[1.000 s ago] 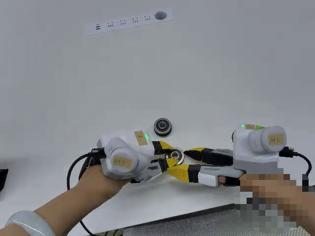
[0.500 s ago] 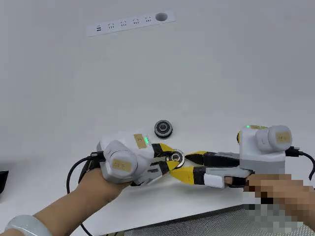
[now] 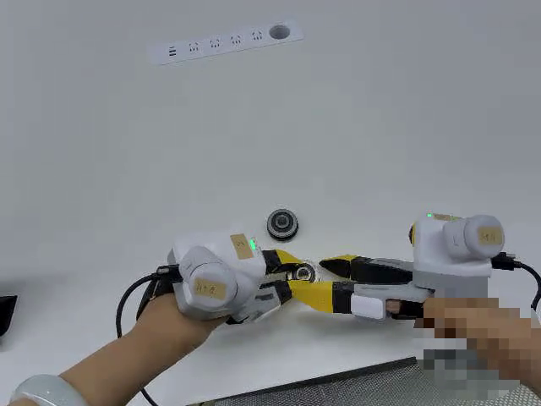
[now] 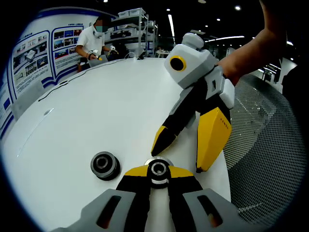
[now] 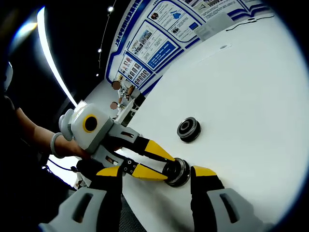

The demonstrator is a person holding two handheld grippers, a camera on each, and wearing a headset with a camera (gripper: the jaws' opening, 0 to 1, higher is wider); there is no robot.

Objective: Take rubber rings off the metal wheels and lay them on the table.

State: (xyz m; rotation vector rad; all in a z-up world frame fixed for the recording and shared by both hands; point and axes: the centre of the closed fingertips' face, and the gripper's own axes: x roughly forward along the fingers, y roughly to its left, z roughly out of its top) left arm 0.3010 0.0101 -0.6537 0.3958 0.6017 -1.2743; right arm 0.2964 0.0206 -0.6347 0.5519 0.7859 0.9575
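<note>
The left gripper (image 3: pixel 292 275) has its 2 yellow-tipped jaws drawn narrow on a small round metal wheel (image 3: pixel 303 272), holding it by the rim just above the white table (image 3: pixel 355 152). In the left gripper view the wheel sits squarely between the 2 tips, its flat face with a dark hub turned to the camera. Whether a black rubber ring is on this wheel cannot be told.

The right gripper (image 4: pixel 178 158) points at the left one from the opposite side with its jaws spread wide. The held wheel lies in the gap between them, close to 1 jaw tip; I cannot tell whether it touches.

A 2nd metal wheel with a black outer band (image 3: pixel 281 223) lies flat on the table just beyond the 2 grippers, apart from both.

A white power strip (image 3: pixel 224 41) lies far back on the table. A black cable (image 3: pixel 127 296) loops from the left gripper, and a grey mesh surface (image 3: pixel 338 389) borders the table's near edge.
</note>
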